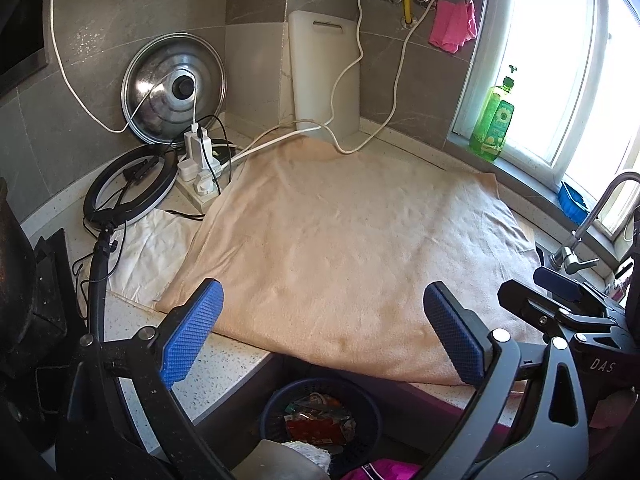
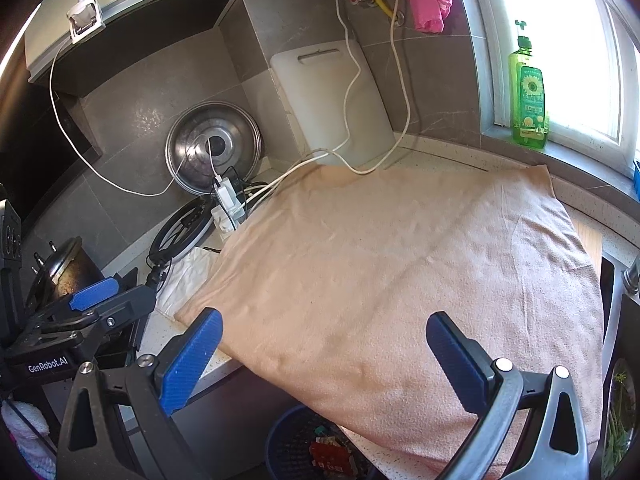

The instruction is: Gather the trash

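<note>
A dark blue mesh trash basket (image 1: 320, 424) stands on the floor below the counter's front edge, holding red and mixed wrappers (image 1: 316, 426). It also shows in the right wrist view (image 2: 296, 444), partly hidden by the towel. A peach towel (image 1: 340, 240) covers the counter with nothing lying on it. My left gripper (image 1: 324, 332) is open and empty above the counter edge and basket. My right gripper (image 2: 324, 360) is open and empty above the towel's front part. The left gripper shows at the left of the right wrist view (image 2: 92, 300).
A pot lid (image 1: 174, 88), ring light (image 1: 128, 186), power strip with chargers (image 1: 200, 168) and white cables sit at the back left. A white cutting board (image 1: 324, 76) leans on the wall. Green soap bottle (image 1: 494, 120) on the sill. Faucet (image 1: 588, 224) at right.
</note>
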Action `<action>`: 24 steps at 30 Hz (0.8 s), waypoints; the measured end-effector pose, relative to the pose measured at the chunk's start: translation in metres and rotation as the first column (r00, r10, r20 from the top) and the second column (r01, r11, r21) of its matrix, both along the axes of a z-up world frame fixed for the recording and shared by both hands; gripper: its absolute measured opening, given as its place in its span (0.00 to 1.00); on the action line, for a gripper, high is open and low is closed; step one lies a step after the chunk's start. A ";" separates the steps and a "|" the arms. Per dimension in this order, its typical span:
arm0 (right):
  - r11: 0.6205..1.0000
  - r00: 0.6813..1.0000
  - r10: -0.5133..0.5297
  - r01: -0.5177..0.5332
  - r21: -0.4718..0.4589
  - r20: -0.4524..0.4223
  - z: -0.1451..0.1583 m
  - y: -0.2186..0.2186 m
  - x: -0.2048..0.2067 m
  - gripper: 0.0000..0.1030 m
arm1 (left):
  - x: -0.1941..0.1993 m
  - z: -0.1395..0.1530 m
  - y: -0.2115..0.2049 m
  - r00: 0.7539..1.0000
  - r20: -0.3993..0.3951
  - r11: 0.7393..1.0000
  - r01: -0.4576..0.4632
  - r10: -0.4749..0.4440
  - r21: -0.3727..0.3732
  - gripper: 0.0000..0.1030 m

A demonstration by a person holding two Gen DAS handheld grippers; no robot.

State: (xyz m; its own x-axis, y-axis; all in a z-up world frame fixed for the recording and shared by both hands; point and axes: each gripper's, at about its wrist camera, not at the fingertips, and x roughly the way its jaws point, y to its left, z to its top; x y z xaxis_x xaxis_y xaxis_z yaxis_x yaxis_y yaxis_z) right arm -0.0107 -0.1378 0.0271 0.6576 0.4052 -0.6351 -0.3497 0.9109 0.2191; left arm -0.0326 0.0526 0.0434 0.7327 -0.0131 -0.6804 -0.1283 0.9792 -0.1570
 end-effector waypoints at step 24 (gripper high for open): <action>1.000 1.000 -0.009 0.009 0.001 -0.009 -0.003 -0.001 0.001 1.00 | 0.003 -0.005 0.003 1.000 -0.014 1.000 0.024 -0.024 -0.005 0.99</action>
